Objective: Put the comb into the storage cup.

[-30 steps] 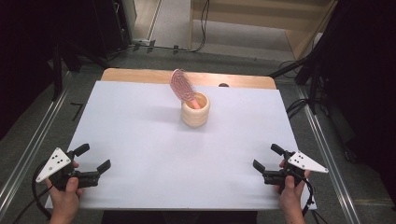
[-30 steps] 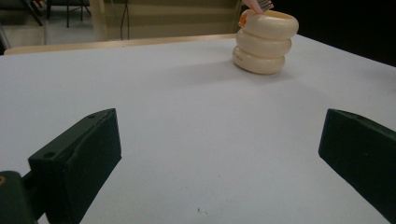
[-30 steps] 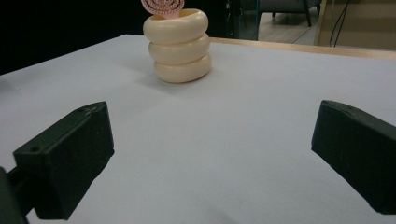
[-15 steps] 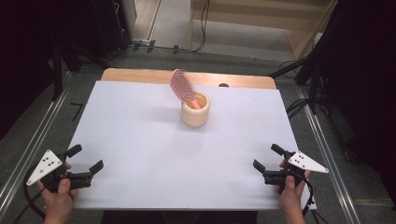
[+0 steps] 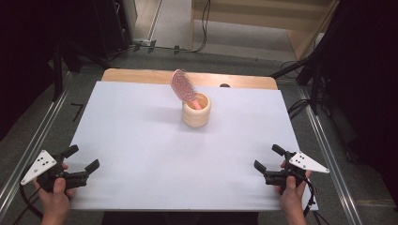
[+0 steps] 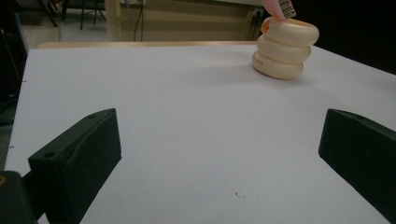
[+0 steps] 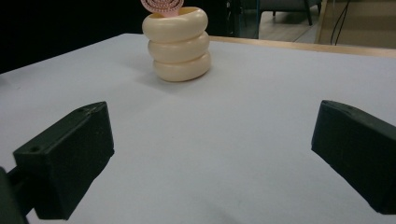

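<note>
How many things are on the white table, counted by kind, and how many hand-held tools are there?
Cream ribbed cup: 1
Pink hairbrush standing in the cup: 1
Hand-held tools: 2, the left tool and the right tool, both open
Total: 4

The white bench lies bare from its near edge to the middle, so either gripper has open room ahead. The left gripper sits at the near left corner and the right gripper at the near right, both with jaws spread wide and nothing between them. The one obstacle is a cream ribbed cup standing upright past the middle, toward the far edge, well apart from both. A pink hairbrush sticks out of it, leaning left and rising above the rim.
</note>
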`<act>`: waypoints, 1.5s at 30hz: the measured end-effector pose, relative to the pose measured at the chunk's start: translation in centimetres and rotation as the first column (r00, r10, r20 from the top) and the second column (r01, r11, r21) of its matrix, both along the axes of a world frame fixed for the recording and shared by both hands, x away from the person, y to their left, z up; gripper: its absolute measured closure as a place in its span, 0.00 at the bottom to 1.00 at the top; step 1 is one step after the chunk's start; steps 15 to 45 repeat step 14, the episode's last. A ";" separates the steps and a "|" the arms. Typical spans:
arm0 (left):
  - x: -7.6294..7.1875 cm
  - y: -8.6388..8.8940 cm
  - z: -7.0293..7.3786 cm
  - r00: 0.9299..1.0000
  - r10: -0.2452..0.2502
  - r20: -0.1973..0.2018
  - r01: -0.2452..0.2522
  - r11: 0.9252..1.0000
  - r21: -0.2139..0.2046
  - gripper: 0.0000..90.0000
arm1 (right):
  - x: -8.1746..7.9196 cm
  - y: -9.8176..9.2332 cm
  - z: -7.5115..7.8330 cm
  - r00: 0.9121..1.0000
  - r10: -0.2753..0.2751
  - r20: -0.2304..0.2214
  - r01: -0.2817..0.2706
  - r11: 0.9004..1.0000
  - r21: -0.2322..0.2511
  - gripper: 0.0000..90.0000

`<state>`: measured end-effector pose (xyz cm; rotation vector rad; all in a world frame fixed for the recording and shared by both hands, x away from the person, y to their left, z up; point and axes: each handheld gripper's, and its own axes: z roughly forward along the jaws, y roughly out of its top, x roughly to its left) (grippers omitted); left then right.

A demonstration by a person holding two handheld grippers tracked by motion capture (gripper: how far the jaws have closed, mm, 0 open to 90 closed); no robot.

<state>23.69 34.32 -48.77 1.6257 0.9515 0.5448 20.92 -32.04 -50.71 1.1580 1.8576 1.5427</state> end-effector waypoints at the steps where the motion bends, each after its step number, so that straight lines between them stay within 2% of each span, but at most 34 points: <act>1: 0.0 0.0 0.0 1.000 -0.002 -0.001 0.002 1.000 -0.001 0.00 | 0.0 0.0 0.0 1.000 0.000 0.000 0.000 1.000 0.000 0.00; 5: 0.0 -0.4 -0.1 1.000 -0.003 0.000 0.003 1.000 0.027 0.00 | 0.0 0.0 0.0 1.000 -0.002 -0.004 0.002 1.000 0.002 0.00; 9: 0.0 -0.5 -0.1 1.000 -0.001 0.000 0.001 1.000 0.026 0.00 | 0.0 0.0 0.0 1.000 0.000 -0.005 0.000 1.000 0.001 0.00; 14: 0.1 -0.7 -0.1 1.000 0.011 -0.017 -0.011 0.999 0.053 0.00 | 0.2 0.0 -0.2 1.000 0.007 -0.023 -0.007 1.000 0.008 0.00; 45: 0.1 -0.7 -0.1 1.000 0.011 -0.017 -0.011 0.999 0.053 0.00 | 0.2 0.0 -0.2 1.000 0.007 -0.023 -0.007 1.000 0.008 0.00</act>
